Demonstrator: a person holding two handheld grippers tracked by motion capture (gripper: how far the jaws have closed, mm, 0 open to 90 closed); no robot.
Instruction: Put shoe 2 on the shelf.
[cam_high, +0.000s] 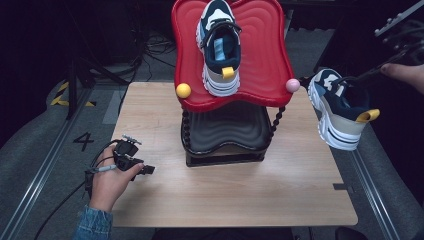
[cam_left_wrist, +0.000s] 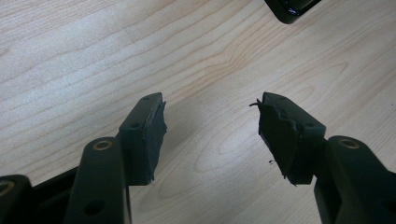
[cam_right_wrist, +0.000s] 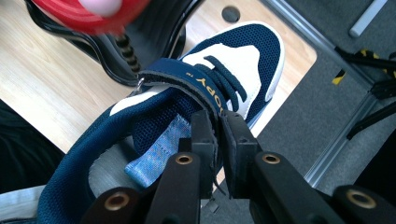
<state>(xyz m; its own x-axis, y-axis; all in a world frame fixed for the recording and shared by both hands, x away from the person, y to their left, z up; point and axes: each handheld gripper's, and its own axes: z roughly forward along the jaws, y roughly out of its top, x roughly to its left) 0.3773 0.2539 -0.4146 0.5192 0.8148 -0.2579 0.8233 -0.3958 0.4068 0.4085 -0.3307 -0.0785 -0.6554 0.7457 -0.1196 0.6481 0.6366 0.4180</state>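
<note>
Now right hand-held gripper (cam_right_wrist: 218, 122) pinches sneaker (cam_right_wrist: 196, 112) tongue.

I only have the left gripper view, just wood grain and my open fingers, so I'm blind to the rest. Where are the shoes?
Observer: One shoe sits on the red top tray of the stand, heel toward you.
Operator: And the second one?
Observer: The right gripper holds the second shoe in the air off the table's right edge.
Operator: What part is it gripping?
Observer: Its fingers pinch the tongue just behind the strap.
Operator: Is the lower shelf free?
Observer: The black tray under the red one looks empty.
</note>
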